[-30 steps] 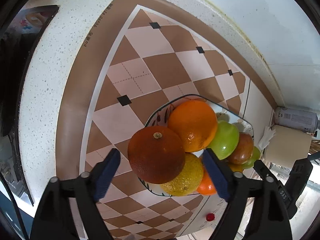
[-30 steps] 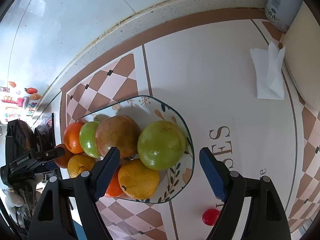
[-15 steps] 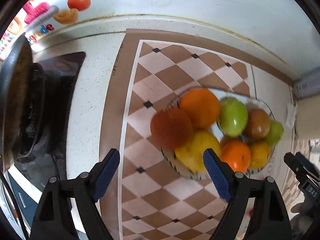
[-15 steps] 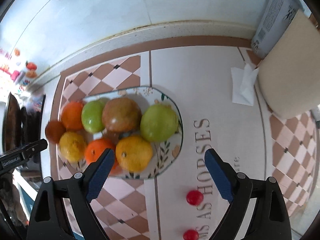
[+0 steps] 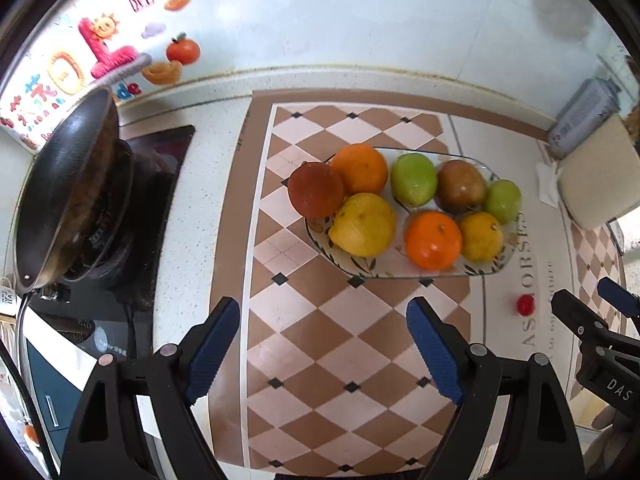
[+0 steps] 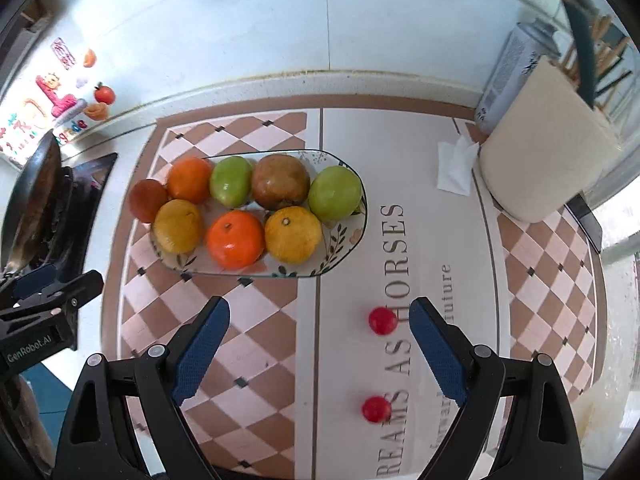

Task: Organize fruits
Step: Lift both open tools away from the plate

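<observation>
Two claws: I hold both above the counter [image 6: 440, 152], pointing steeply down at it, neither touching anything.
Left claw [image 5: 322, 346]: jaws spread wide, nothing between them but the checked mat [image 5: 344, 360].
Right claw [image 6: 318, 346]: jaws have just been opening and now stand wide; nothing is gripped.
Plate [image 6: 344, 236]: oblong, long axis running left to right across my view, sitting on the mat near the back wall.
On the plate: eight fruits in two rows, oranges, yellow citrus, green fruits and a red-brown one; the dark red orange [image 6: 147, 200] at the left end hangs over the rim.
Loose fruit: two small red ones on the pale printed part of the mat, apart from the plate.
Near berry [image 6: 383, 320]: in my right view it lies just inside the right-hand pad, close to it; whether they touch I cannot tell.
Far berry [image 6: 376, 409]: toward the counter's front edge, also between the right jaws in that view.
Key relation: both berries lie below the right claw and to the right of the plate; from the left view one berry [image 5: 525, 305] sits well right of the left claw, beside the right claw's tip.
Nearer hand: right, by my judgement.
Next, I think: drop the right claw onto the near berry, then carry it to the plate's open right corner.
</observation>
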`<state>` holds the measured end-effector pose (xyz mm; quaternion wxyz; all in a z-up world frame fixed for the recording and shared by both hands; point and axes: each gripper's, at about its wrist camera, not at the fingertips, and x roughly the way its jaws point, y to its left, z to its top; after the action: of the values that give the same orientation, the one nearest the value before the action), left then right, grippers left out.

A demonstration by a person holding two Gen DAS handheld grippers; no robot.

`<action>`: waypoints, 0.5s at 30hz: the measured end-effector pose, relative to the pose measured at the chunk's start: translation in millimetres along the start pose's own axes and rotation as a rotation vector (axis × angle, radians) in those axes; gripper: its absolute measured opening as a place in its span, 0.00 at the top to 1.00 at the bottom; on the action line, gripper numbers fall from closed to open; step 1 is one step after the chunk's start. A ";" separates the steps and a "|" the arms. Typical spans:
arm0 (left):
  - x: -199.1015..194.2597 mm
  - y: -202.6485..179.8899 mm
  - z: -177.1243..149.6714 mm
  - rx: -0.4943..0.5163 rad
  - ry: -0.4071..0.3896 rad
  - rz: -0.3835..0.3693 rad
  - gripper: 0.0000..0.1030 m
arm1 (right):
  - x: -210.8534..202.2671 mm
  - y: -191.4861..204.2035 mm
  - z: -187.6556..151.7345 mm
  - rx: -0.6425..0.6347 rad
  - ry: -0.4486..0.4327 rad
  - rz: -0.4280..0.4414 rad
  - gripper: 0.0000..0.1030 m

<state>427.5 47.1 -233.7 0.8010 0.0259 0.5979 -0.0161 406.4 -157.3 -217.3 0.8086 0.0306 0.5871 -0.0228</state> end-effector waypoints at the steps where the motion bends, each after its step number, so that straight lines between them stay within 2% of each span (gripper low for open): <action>1: -6.5 -0.1 -4.0 0.001 -0.011 0.000 0.17 | -6.1 1.0 -3.4 0.001 -0.008 0.001 0.09; 15: -114.0 10.0 -53.4 0.008 -0.180 -0.037 0.17 | -127.5 16.3 -61.9 0.016 -0.187 0.025 0.09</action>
<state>344.5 59.7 -139.3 0.8509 0.0165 0.5239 -0.0356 309.4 -136.2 -114.8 0.8598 0.0420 0.5086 -0.0204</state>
